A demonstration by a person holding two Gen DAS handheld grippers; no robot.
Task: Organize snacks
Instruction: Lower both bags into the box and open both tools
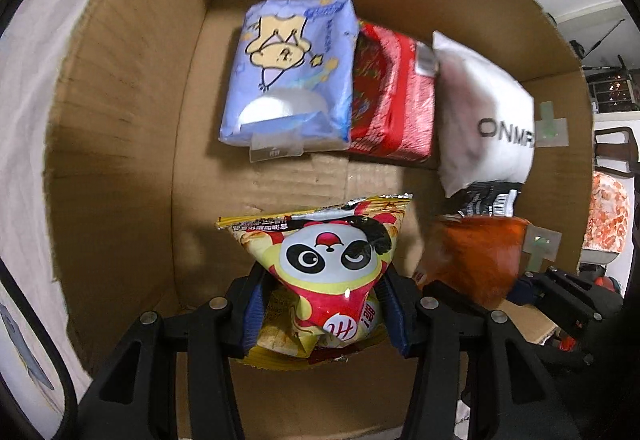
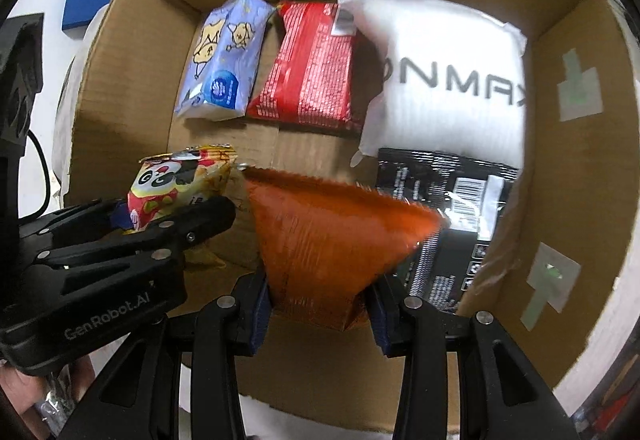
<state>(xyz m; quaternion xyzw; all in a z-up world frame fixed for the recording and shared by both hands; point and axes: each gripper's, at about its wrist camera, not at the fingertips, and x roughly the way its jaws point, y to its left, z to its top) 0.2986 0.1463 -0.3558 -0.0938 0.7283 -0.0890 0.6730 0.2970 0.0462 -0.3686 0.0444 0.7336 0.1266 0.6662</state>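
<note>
Cardboard box [image 1: 132, 127] fills both views. Upper frame: blue cartoon pack [image 1: 290, 73], red pack [image 1: 394, 99], white ONMAX pouch [image 1: 486, 111] in a row; black pack [image 2: 448, 215] below pouch. Left tongs [image 1: 322, 306] clamp panda snack bag [image 1: 332, 260], lower center. Right tongs [image 2: 318, 304] clamp orange snack bag [image 2: 332, 236], w/ both bags over box floor.

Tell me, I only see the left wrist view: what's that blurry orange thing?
Observer: An orange snack bag, pinched between the blue pads of the right gripper, inside the cardboard box.
Operator: And the black strip under the white bag?
Observer: A black packet with a barcode, flat on the box floor; the white bag overlaps its far edge.
Operator: Is anyone holding these tools?
Observer: Part of a hand shows at the lower left edge.
</note>
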